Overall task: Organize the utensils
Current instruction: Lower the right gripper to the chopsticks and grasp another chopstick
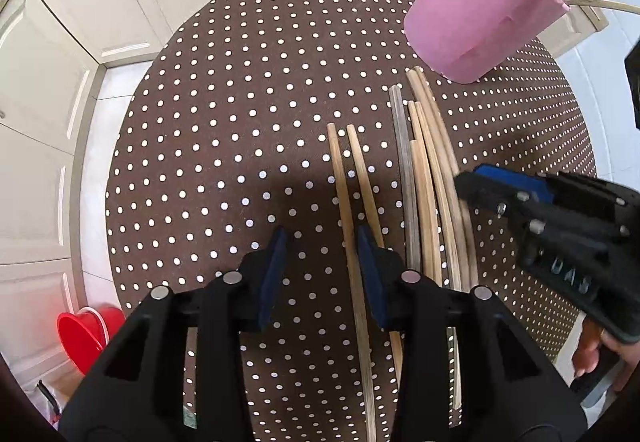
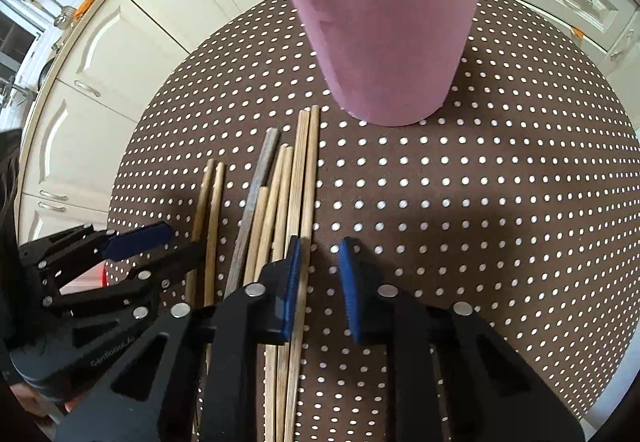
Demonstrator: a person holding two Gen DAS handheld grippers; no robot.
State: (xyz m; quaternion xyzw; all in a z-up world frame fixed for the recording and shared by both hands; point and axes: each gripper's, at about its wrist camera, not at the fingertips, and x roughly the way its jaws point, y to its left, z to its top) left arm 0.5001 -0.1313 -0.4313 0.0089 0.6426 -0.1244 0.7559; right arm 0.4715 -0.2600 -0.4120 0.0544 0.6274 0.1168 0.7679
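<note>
**Left wrist view: two grabs, both off-centre**

Left claw [image 1: 322, 274] straddles one chopstick [image 1: 352, 242], unclenched; right claw [image 2: 320, 284] hangs released beside the bundle [image 2: 280, 210], near the pink cup [image 2: 384, 30]. Closing now could scatter neighbouring sticks.

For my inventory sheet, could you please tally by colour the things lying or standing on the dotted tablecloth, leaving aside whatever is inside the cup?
Light wooden chopsticks: 7
Grey chopstick: 1
Pink cup: 1
Total: 9
</note>
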